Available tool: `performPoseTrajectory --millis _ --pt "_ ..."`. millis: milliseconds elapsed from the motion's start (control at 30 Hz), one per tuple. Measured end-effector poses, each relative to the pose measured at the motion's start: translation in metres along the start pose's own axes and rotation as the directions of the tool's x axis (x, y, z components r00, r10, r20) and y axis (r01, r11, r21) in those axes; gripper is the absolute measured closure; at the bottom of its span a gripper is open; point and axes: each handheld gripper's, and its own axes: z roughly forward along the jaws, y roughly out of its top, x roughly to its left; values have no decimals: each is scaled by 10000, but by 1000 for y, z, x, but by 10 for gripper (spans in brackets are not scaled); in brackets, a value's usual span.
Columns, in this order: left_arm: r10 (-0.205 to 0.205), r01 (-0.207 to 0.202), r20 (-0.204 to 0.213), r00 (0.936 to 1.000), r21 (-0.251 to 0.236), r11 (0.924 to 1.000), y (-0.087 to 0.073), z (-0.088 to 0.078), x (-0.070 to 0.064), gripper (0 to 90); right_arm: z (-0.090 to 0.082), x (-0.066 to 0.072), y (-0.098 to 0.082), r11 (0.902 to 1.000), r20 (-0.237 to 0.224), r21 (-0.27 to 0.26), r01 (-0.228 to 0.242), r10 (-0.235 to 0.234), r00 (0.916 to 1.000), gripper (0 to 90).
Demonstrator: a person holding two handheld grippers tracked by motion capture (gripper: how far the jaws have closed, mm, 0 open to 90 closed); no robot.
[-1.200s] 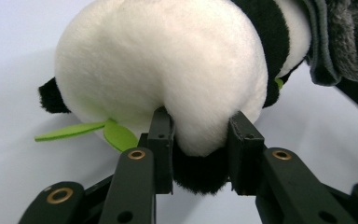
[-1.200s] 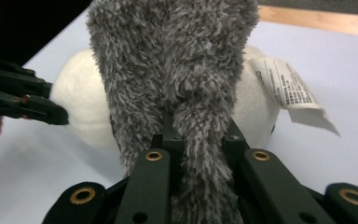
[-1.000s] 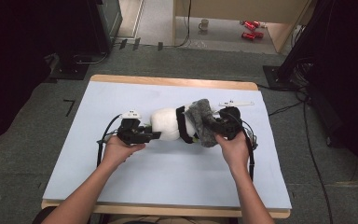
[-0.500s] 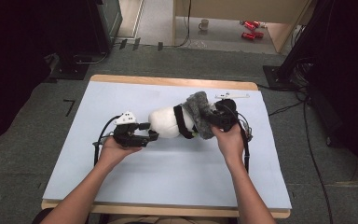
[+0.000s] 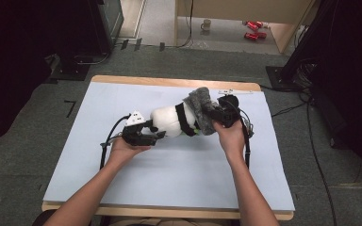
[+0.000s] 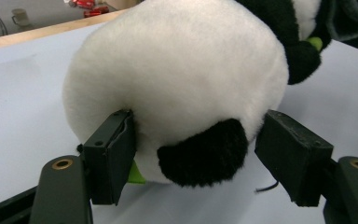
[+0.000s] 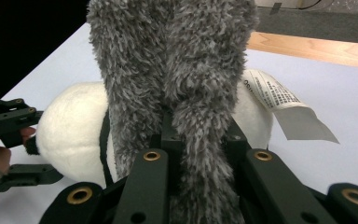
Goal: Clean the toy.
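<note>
The plush panda (image 5: 172, 121) lies on its side in the middle of the pale blue table (image 5: 179, 174), a grey fuzzy cloth (image 5: 201, 109) pulled over its far end. The right gripper (image 5: 219, 114) has its jaws clamped tight on that cloth. The left gripper (image 5: 156, 134) has just been opening; its jaws stand wide around the panda's white head, one pad (image 6: 114, 154) touching the fur, the other just clear.

- A white fabric care tag (image 7: 279, 105) hung from the white plush toy panda (image 7: 70, 130), just right of the grey furry cloth (image 7: 177, 70) pinched in the right gripper (image 7: 193, 154); it carried lines of small dark print, too fine to read.
- No other text, brand, number or sign could be read.
</note>
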Motion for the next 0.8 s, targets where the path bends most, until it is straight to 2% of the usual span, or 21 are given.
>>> performPoseTrajectory --millis 100,167,200,300,400,433,467,500,533,567,633,700,733,767,800 --pt "99 -99 -205 9997 -30 9999 -2 4 0 337 -2 1 -1 10000 6 -15 44 -44 10000 775" --pt "193 -193 -229 9996 -3 9998 -3 5 0 477 -6 2 0 9999 -87 -111 45 -46 10000 778" --pt "238 -237 -264 9994 38 9997 -3 5 0 477 -6 2 0 9999 -87 -111 45 -46 10000 778" --pt "-138 140 -248 9996 94 9999 -1 3 0 612 -19 12 6 9995 -259 -199 232 -237 9994 781" --pt "-311 315 -207 9993 190 9993 3 0 -1 660 -30 23 9 9988 -506 -353 343 -361 9981 781" --pt "-526 527 -60 9986 206 9984 4 -1 -1 660 -30 23 9 9988 -506 -353 343 -361 9981 781" --pt "-753 752 49 9971 249 9969 7 -3 -1 672 -34 32 11 9977 -682 -460 490 -521 9963 781" --pt "-1155 1143 298 9929 396 9927 11 -5 -1 677 -36 37 12 9973 -792 -468 563 -599 9951 781" --pt "-1155 1143 298 9929 396 9927 11 -5 -1 679 -36 41 13 9968 -889 -480 644 -685 9937 781" --pt "-1337 1320 396 9902 442 9903 13 -8 -2 681 -36 46 13 9966 -996 -448 689 -731 9923 781" --pt "-1788 1750 668 9816 591 9828 17 -12 -4 681 -36 50 13 9963 -1118 -443 735 -780 9907 781" --pt "-2015 1960 830 9760 706 9781 21 -17 -7 681 -32 63 12 9950 -1392 -283 953 -983 9854 781" --pt "-2087 2022 951 9733 744 9765 22 -20 -9 681 -32 63 12 9950 -1392 -283 953 -983 9854 781" --pt "-2086 1996 1229 9703 811 9765 23 -23 -13 681 -26 71 10 9943 -1592 -68 1068 -1065 9815 781" --pt "-2086 1996 1229 9703 811 9765 23 -23 -13 680 -26 71 10 9943 -1592 -68 1068 -1065 9815 781"
